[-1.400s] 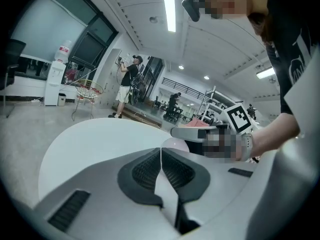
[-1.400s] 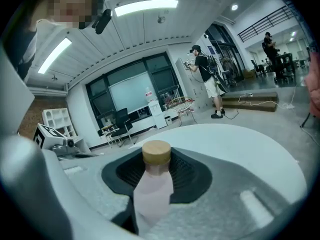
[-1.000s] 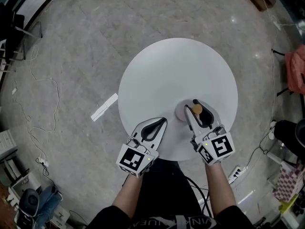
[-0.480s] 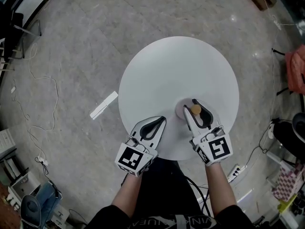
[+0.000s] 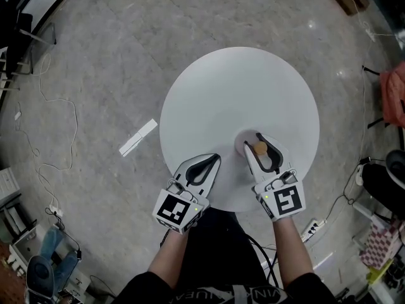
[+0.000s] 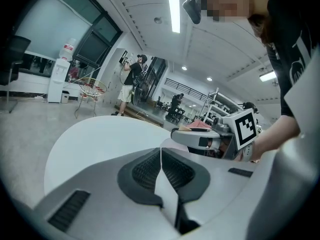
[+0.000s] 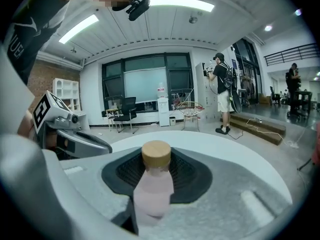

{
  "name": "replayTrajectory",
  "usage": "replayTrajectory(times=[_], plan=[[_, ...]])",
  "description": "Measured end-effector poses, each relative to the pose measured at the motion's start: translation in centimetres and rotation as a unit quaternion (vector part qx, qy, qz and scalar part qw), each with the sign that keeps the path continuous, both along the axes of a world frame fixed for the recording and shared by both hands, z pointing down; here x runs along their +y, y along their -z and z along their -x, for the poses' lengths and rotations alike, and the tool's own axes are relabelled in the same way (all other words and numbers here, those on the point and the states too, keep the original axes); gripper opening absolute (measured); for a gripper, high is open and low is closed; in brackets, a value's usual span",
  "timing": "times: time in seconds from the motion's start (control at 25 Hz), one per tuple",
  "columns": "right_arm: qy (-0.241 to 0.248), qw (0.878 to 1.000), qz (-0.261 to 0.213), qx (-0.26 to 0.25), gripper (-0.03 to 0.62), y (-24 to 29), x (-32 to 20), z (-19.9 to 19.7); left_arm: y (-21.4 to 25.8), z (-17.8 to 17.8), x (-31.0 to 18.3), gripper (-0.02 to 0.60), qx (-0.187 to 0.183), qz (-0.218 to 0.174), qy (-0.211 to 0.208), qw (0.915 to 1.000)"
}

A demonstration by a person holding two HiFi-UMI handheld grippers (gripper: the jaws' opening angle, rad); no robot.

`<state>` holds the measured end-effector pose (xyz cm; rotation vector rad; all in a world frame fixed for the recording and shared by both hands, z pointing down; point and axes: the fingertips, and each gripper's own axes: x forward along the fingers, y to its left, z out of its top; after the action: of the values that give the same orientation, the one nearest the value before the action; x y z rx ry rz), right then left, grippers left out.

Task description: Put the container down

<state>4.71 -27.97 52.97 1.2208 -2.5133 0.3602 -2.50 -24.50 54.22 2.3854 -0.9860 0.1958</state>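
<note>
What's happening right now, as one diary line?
right gripper: shut on pale pink bottle with tan cap | left gripper: shut, empty | bottle: upright over round white table

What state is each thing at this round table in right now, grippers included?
Bottle: upright, clamped in the right gripper; can't tell whether its base touches the table.
Cap: on the bottle.
Right gripper: shut on the bottle.
Left gripper: shut, empty, at the table's near edge.
</note>
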Motion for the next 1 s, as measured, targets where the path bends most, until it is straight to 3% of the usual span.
replayTrajectory(times=[0.4, 0.6, 1.0], plan=[[0.003, 1.0, -0.007, 0.006, 0.133, 0.0, 0.3, 0.5, -0.4, 0.2, 0.5, 0.015, -0.004, 0.002, 0.003, 1.0], [-0.001, 1.0, -0.002, -0.016, 0.135, 0.0, 0.4, 0.5, 0.0, 0.3, 0.8, 0.015, -0.003, 0.001, -0.003, 1.0], [0.004, 1.0, -0.011, -0.01, 0.231, 0.0, 1.4, 1.0, -0.1, 0.4, 2.0, 0.015, -0.006, 0.001, 0.002, 1.0]])
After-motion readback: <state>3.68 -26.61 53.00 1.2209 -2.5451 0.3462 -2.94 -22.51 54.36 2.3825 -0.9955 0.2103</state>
